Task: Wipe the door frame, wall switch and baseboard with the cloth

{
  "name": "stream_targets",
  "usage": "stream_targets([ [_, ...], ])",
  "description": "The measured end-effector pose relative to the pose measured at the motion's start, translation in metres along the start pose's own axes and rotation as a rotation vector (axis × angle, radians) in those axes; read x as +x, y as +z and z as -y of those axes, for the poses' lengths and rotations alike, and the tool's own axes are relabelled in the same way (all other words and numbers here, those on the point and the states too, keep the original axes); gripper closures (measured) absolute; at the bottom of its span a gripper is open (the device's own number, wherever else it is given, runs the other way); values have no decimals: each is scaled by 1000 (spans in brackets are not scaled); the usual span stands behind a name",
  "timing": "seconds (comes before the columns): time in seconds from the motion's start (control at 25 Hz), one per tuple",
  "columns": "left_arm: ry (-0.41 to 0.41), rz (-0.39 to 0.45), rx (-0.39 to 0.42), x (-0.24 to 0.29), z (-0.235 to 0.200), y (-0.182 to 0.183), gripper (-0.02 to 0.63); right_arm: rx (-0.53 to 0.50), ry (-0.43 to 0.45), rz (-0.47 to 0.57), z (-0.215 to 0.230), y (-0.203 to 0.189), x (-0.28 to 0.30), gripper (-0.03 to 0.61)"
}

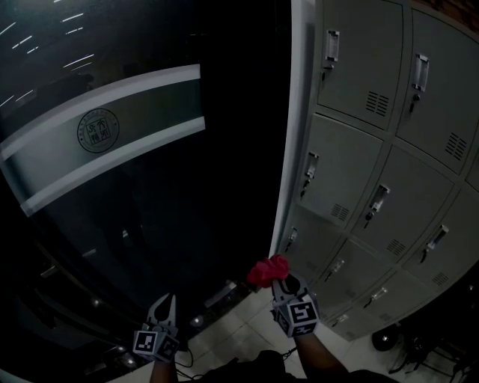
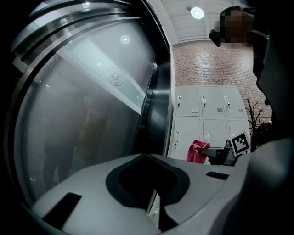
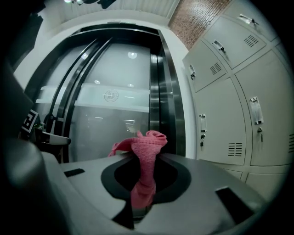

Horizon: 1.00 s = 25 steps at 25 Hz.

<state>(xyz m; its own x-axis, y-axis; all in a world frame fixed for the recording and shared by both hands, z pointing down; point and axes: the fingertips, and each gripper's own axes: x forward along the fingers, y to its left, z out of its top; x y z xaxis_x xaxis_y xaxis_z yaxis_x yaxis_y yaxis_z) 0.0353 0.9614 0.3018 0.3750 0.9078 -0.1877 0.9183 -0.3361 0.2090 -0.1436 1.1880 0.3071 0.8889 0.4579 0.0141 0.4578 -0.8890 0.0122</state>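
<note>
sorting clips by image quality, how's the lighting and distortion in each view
Head view: underexposed, glass door nearly black, lockers bowed by the wide lens. Left gripper view: brighter, ceiling lamp flares. Right gripper view: cloth sharp, corners vignetted black.

- The floor (image 1: 241, 331) is pale and tiled, showing only as a small patch left of the lockers (image 1: 389, 149).
- The lockers, grey and stacked in tiers, stand directly on it.
- The white door frame (image 1: 296, 135) comes down to the tiles just left of the lockers.
- A round dark thing (image 1: 385, 341) sits on the floor close in front of the lockers; too dim to say what.
</note>
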Motion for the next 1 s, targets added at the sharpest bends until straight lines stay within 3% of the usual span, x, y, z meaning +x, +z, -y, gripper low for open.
stream_targets([
  [0.2, 27, 24, -14, -11, -16, 3, 620, 14, 5, 9, -10, -1, 3, 529],
  [0.4, 158, 45, 22, -47, -42, 16, 620, -51, 136, 12, -52, 4, 28, 529],
  [0.76, 568, 94, 118, -202, -88, 50, 620, -52, 600, 39, -218, 4, 66, 529],
  [1.0, 866, 129, 149, -341, -105, 73, 620, -43, 930, -26, -370, -8, 35, 529],
])
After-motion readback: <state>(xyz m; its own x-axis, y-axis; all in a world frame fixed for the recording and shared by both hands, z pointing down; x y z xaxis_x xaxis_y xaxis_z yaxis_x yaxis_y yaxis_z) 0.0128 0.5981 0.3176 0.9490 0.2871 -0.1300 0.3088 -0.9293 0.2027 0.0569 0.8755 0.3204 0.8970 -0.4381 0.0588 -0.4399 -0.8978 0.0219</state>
